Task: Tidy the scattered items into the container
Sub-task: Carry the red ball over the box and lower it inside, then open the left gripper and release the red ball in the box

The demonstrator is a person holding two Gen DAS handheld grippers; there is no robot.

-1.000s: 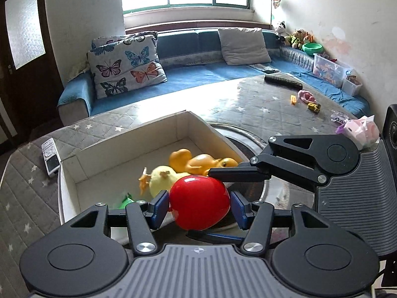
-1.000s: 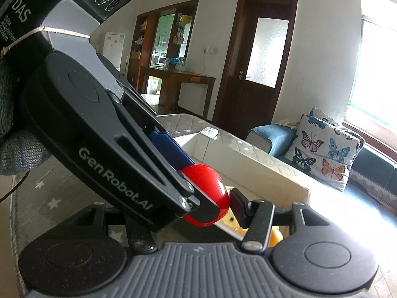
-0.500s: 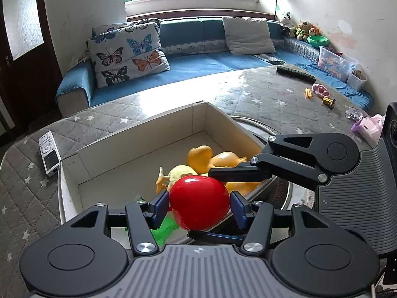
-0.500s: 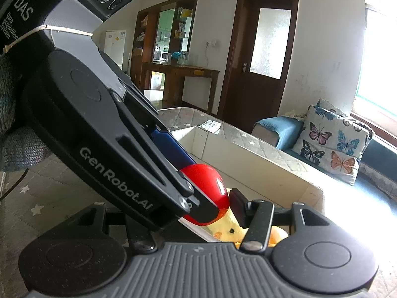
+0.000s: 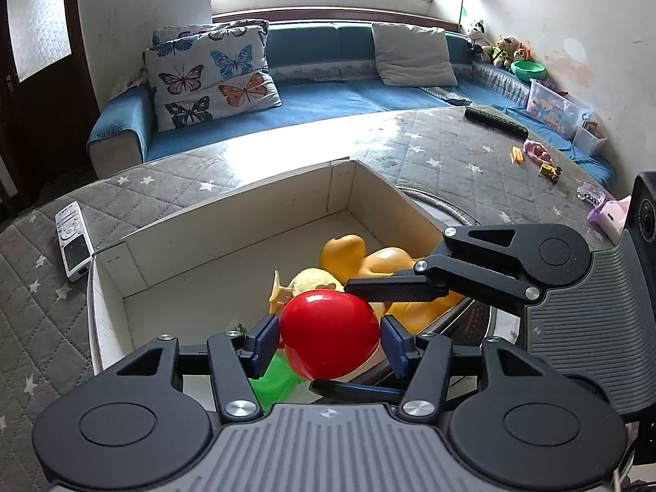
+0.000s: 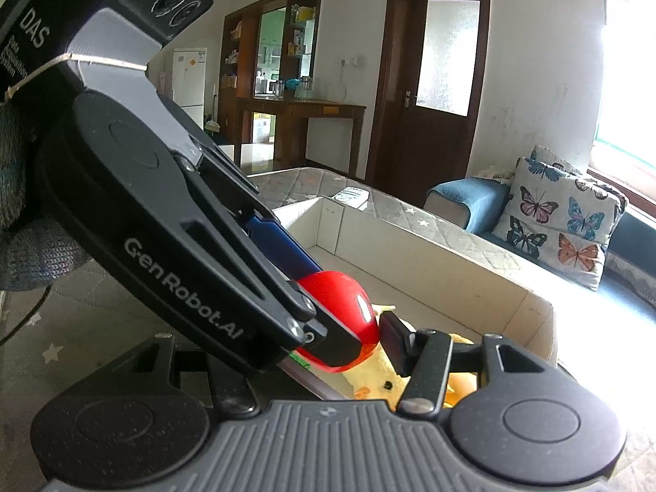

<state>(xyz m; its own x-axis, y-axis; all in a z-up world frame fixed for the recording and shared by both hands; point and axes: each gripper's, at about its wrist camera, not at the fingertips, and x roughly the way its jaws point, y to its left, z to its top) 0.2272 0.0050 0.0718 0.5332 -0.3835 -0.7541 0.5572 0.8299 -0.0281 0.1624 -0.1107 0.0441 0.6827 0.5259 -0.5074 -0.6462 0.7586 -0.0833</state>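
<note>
A glossy red rounded toy [image 5: 328, 332] hangs over the near right corner of an open white cardboard box [image 5: 229, 221]. My left gripper [image 5: 330, 342] is shut on it, with a blue pad pressing each side. My right gripper [image 5: 330, 337] comes in from the right, one finger over the toy and one under it, shut on it too. In the right wrist view the toy [image 6: 348, 299] shows past the left gripper [image 6: 340, 307], whose body hides the right gripper's [image 6: 324, 340] left finger. In the box lie an orange duck [image 5: 348, 250], a yellow chick [image 5: 311, 281] and something green [image 5: 274, 381].
The box stands on a grey quilted table [image 5: 164, 188]. A white remote [image 5: 74, 242] lies left of it. A black remote [image 5: 496, 121], small toys [image 5: 537, 151] and a pink thing [image 5: 611, 213] are at the far right. A blue sofa [image 5: 336, 98] runs behind.
Both grippers have moved together with the red toy, forward and a little down over the box. The box and its toys now sit closer. Neither grip has changed.
</note>
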